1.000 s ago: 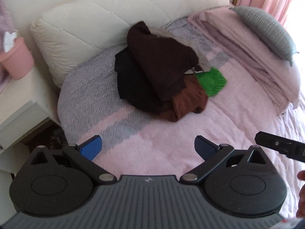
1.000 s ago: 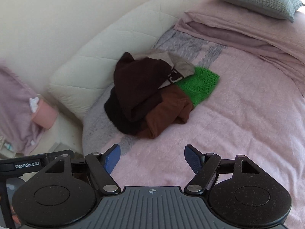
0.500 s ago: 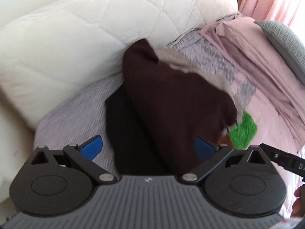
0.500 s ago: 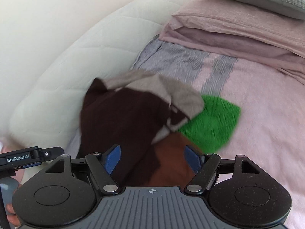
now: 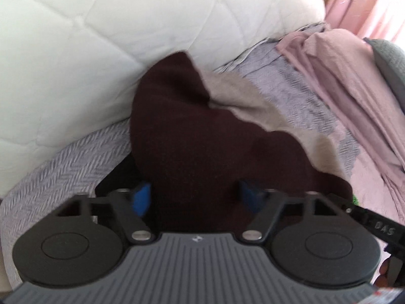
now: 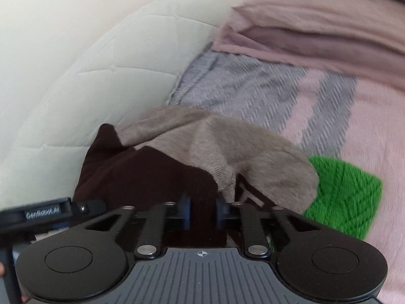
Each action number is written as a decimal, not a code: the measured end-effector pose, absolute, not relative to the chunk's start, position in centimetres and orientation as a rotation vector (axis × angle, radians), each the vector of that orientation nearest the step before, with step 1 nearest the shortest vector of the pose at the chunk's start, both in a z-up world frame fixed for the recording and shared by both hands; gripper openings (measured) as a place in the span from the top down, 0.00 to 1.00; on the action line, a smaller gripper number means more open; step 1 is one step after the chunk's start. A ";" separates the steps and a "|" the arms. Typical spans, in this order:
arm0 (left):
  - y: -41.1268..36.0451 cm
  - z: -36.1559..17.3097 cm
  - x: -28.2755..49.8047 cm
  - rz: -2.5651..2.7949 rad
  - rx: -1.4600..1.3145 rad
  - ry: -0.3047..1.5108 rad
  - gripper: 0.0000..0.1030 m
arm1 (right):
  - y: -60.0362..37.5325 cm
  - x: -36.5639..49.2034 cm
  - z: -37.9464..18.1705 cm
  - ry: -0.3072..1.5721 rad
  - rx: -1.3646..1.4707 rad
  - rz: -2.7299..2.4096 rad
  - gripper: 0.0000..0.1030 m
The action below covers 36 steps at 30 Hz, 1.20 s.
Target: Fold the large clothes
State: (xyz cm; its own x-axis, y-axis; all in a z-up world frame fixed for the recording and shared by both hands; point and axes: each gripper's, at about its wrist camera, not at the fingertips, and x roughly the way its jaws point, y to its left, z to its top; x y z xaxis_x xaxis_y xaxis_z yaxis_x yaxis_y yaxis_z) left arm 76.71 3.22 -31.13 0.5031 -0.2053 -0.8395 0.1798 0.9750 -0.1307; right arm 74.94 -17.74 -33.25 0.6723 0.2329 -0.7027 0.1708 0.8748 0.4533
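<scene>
A heap of clothes lies on the bed against the white cushion. On top is a dark brown garment [image 5: 197,139] [image 6: 141,174], with a taupe one [image 5: 243,96] [image 6: 240,147] draped behind it. A black piece [image 5: 119,174] shows at the heap's left and a green knit [image 6: 344,197] at its right. My left gripper [image 5: 195,196] is pushed into the brown garment, its jaws part-way closed and still apart with the cloth bulging between them. My right gripper [image 6: 202,212] is shut on a fold of the brown garment next to the taupe one.
A white quilted cushion [image 5: 76,50] [image 6: 88,63] rises just behind the heap. Folded pink bedding [image 5: 354,88] [image 6: 316,33] and a grey pillow [image 5: 389,60] lie to the right. A pink and grey blanket [image 6: 253,83] covers the bed. A pink curtain [image 5: 367,0] hangs at the far right.
Both grippers have moved forward from above the bare blanket into the heap. The right gripper's jaws have closed on the brown cloth. The left gripper's jaws have narrowed around it.
</scene>
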 end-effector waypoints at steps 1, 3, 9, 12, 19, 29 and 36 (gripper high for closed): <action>3.0 -30.6 76.2 -0.232 -0.003 0.994 0.61 | -17.6 74.4 -32.6 0.810 0.506 0.050 0.92; 2.6 -29.6 75.4 -0.222 0.043 0.954 0.84 | -16.8 72.8 -30.6 0.737 0.483 0.064 0.94; 3.2 -25.0 71.9 -0.239 0.009 0.872 0.95 | -15.0 66.1 -23.6 0.545 0.536 0.127 0.96; 2.7 -21.6 69.0 -0.298 0.010 0.805 0.95 | -14.0 61.9 -18.8 0.410 0.525 0.173 0.96; -2.1 -12.8 59.6 -0.510 0.020 0.640 0.95 | -17.0 51.4 -7.4 0.130 0.543 0.179 0.97; -13.9 -3.3 38.9 -0.915 0.015 0.477 1.00 | -25.8 27.3 4.8 -0.160 0.461 -0.055 0.97; -22.9 -5.0 23.6 -1.105 0.112 0.709 0.77 | -32.5 13.7 4.5 0.261 0.389 -0.401 0.40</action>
State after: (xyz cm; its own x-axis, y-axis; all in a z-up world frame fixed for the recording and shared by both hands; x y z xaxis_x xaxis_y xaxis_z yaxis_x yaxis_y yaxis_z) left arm 23.58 -22.85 -4.97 0.2560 -0.7772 -0.5748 0.8460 0.4678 -0.2558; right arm 13.72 -32.51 4.51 0.8891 -0.3269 -0.3204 0.4252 0.8490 0.3137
